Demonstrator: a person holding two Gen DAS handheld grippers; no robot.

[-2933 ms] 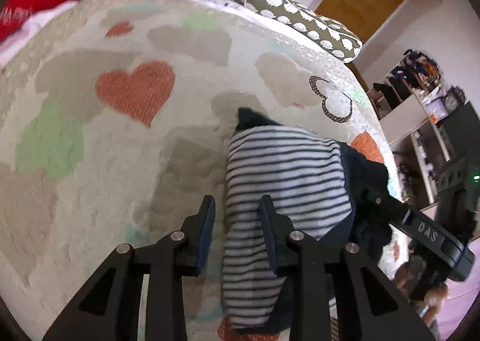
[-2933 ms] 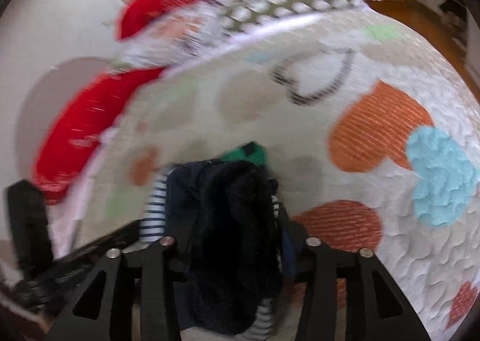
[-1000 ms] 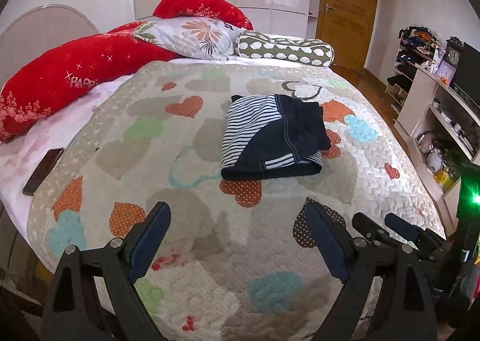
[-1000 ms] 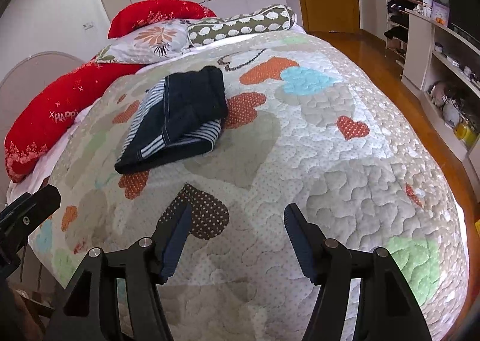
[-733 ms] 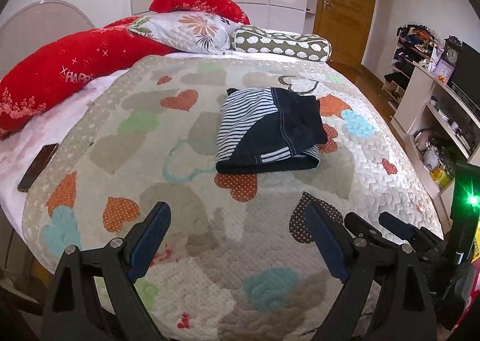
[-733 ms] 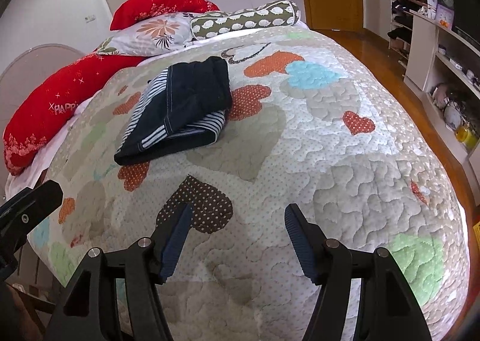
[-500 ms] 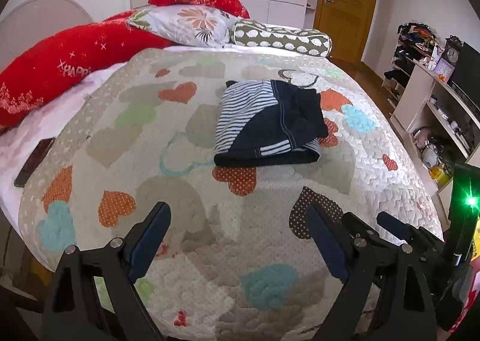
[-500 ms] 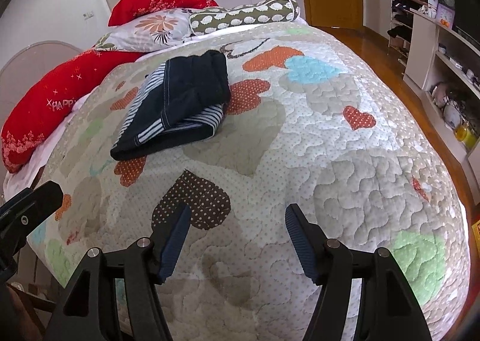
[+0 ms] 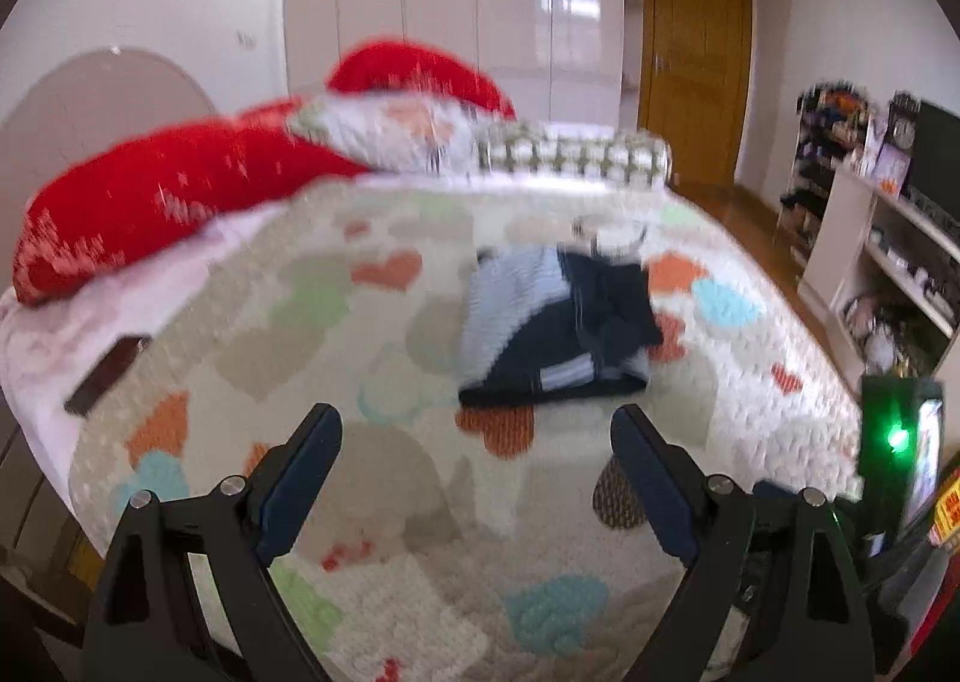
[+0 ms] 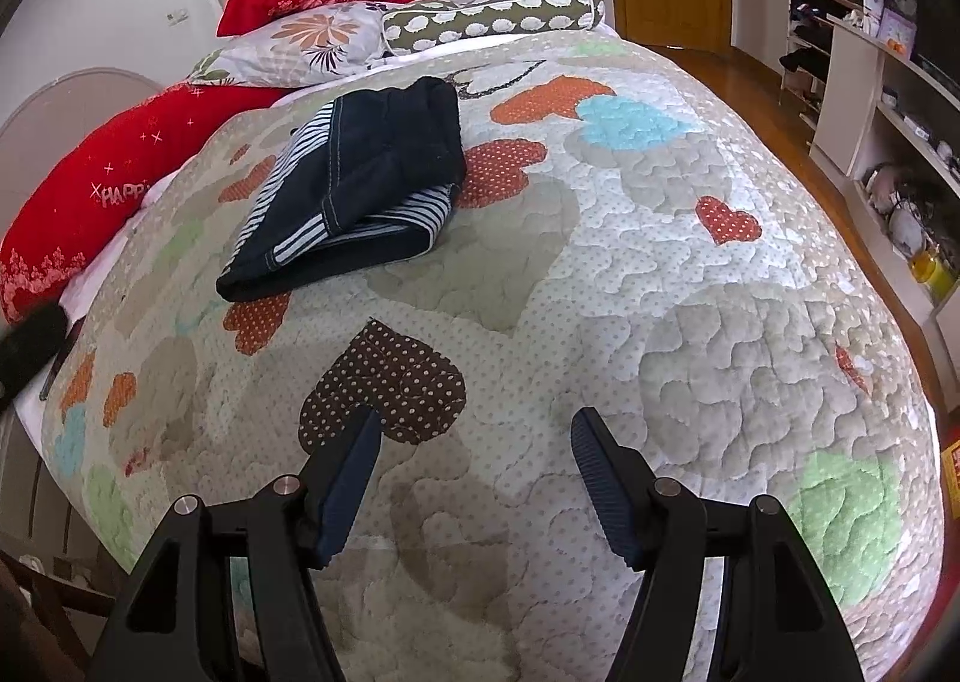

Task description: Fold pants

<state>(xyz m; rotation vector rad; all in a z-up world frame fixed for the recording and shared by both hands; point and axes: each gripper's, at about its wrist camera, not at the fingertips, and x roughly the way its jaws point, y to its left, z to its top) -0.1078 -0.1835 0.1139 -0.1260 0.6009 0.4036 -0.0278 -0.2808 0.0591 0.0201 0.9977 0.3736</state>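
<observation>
Lying folded in a compact bundle on the heart-patterned quilt (image 10: pixel 600 262), the pants (image 10: pixel 354 184) sit well apart from both tools. The left gripper (image 9: pixel 477 436) and right gripper (image 10: pixel 474 442) both gape wide – empty. Soft, light, floppy cloth, probably; any tidy-up grip should pinch all layers at 1 thick folded edge – not a loose flap.

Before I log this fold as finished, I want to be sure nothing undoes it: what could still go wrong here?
The folded dark pants with striped lining lie as a loose stack whose top layer sits bunched and skewed; it might slide open. The soft heart-patterned quilt could shift the bundle if pressed. Both claws, left claw and right claw, stand open and empty, so nothing steadies it.
</observation>
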